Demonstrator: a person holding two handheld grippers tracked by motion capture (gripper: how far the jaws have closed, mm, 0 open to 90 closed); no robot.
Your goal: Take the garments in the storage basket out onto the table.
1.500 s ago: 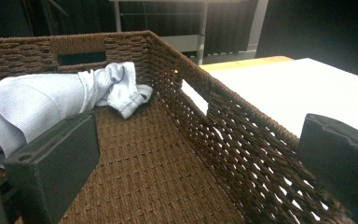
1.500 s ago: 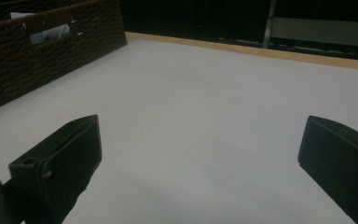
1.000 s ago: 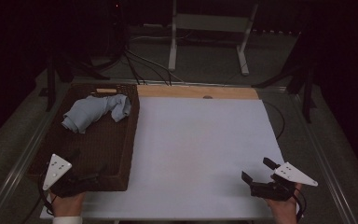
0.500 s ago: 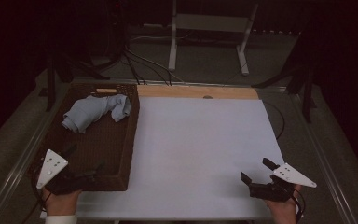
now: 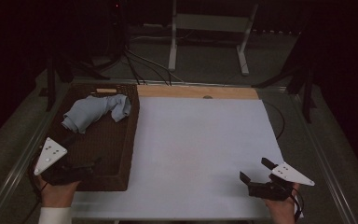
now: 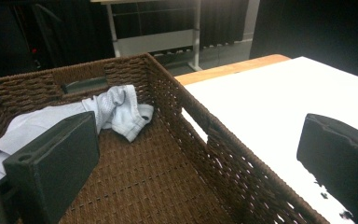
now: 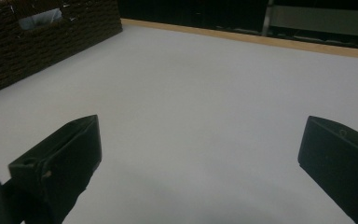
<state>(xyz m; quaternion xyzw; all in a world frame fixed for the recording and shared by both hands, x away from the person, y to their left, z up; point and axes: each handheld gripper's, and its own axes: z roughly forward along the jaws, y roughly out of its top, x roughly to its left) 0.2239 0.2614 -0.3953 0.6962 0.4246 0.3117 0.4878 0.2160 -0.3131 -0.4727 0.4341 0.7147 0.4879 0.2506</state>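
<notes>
1. Grippers first: left gripper (image 5: pixel 81 169) sits at the near end of the wicker basket (image 5: pixel 129 140), jaws wide apart with the basket's right wall between them in the left gripper view, holding nothing.
2. Right gripper (image 5: pixel 254 173) rests at the desk's near right corner on the white sheet (image 5: pixel 200 149), jaws apart, nothing in them.
3. Pale blue cloth (image 6: pixel 116 109) lies crumpled at the basket's far end, against its far wall, well apart from both grippers.
4. Handling guess: cloth is light, soft, limp, not fragile; it will sag and drape.
5. Best hold: pinch a raised fold or the bunched end nearest the right wall.
</notes>
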